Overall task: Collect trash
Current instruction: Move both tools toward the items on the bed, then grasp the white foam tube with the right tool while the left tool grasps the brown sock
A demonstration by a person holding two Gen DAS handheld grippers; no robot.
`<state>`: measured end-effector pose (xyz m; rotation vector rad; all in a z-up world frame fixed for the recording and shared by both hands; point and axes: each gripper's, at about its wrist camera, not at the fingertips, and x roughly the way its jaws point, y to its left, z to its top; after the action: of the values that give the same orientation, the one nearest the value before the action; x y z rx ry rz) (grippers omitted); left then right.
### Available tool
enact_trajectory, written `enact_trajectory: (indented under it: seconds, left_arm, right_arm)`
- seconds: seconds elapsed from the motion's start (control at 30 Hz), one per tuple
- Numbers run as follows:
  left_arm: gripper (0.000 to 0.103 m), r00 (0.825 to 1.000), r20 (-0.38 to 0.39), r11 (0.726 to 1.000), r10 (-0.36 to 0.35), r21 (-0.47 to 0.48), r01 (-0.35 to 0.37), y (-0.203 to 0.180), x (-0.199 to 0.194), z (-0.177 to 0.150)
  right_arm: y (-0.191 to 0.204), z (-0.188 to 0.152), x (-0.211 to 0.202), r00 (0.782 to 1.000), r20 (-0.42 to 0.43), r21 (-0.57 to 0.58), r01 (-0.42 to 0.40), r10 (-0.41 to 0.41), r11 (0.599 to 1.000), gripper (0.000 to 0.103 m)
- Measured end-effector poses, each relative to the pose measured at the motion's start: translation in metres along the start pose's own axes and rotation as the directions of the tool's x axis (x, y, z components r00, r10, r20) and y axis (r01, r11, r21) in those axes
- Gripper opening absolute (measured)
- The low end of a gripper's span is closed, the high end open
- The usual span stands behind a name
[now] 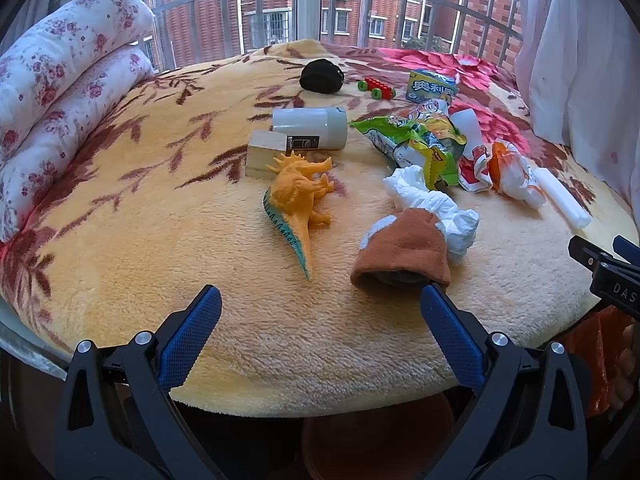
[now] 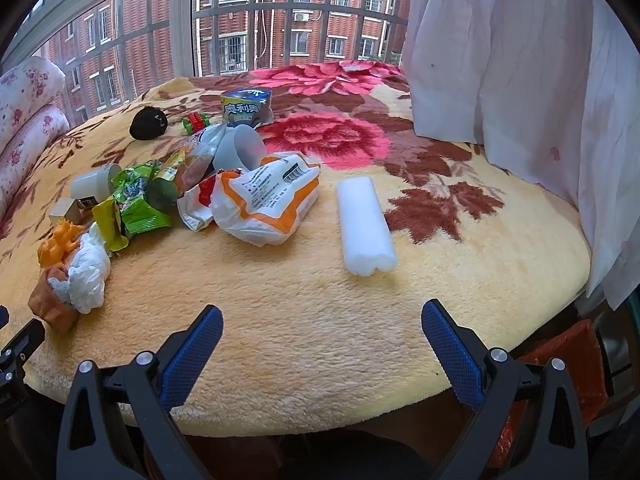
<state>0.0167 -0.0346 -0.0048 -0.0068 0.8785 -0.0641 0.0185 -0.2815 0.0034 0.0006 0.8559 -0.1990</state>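
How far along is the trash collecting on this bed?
Nothing looks collected yet. Both the left gripper and right gripper hover empty with jaws open. Still on the yellow floral blanket: the crumpled white tissue, green snack wrapper, orange-and-white plastic bag and white foam roll. An orange bag shows at the bed's edge.

Floral blanket (image 1: 160, 220), barred window (image 1: 280, 8), white curtain (image 2: 500, 60)
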Motion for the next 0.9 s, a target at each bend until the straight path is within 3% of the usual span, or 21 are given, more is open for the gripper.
enact_trajectory:
  seconds: [0.33,0.53,0.9]
  left_arm:
    - [0.097,1.0,0.004,1.0,-0.009,0.011,0.008,-0.003,0.003,0.003]
    - [0.097,1.0,0.015,1.0,-0.018,0.019,0.018,-0.001,0.003,0.003]
    - [0.098,1.0,0.02,1.0,-0.023,0.022,0.022,0.001,0.009,0.008]
  right_arm:
    - [-0.013,0.008,0.009,1.0,-0.006,0.013,-0.002,0.002,1.0,0.098]
    - [-0.043,0.018,0.026,0.998,-0.027,0.04,0.064,-0.063,0.997,0.098]
    - [-0.046,0.06,0.075,0.997,-0.075,0.039,-0.002,0.005,0.999,0.096]
